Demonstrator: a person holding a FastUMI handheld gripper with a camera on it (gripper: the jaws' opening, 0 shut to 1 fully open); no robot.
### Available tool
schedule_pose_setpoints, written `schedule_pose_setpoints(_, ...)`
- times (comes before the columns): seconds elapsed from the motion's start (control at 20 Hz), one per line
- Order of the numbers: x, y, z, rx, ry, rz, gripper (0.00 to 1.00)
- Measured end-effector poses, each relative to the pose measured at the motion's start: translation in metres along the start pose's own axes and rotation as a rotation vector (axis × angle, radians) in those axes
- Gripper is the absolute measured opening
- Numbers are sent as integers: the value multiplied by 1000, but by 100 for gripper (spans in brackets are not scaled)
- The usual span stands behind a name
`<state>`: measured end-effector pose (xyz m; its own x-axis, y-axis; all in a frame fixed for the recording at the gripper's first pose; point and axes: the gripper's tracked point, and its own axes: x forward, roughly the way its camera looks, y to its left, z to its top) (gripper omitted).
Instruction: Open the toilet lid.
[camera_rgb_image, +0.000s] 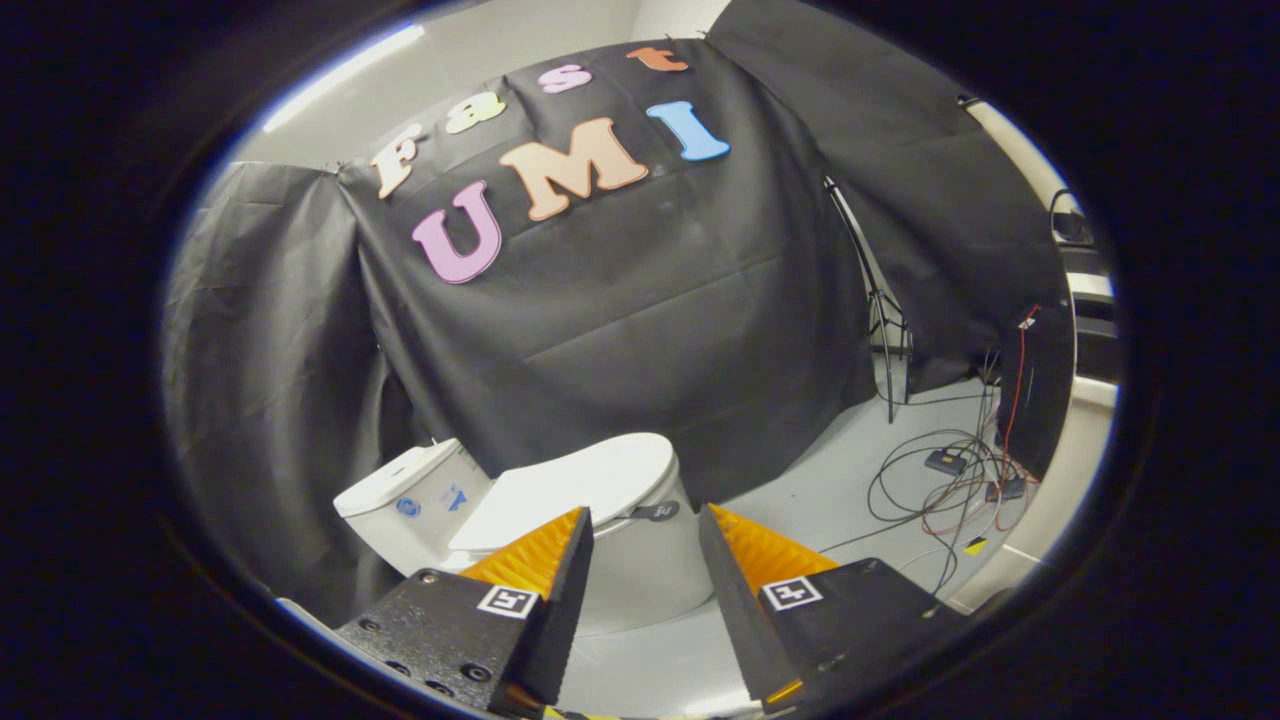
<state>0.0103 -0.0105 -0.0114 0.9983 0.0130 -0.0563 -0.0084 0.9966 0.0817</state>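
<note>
A white toilet stands on the floor against the black cloth wall, just ahead of my fingers. Its lid (580, 485) lies flat and closed over the bowl (650, 570), and the tank (410, 500) sits behind it to the left. My gripper (645, 525) is open, its two fingers spread wide with only air between them. The left finger overlaps the lid's near edge in the view, though I cannot tell whether it touches. The front of the bowl shows through the gap between the fingers.
Loose cables and small black boxes (950, 470) lie on the grey floor to the right of the toilet. A thin black stand (885, 320) rises by the cloth wall. A pale wall edge (1070, 450) runs along the far right.
</note>
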Motion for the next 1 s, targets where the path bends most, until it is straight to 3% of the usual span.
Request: schedule_pose_setpoints(1.0,19,-3,-19,56,148,-2,66)
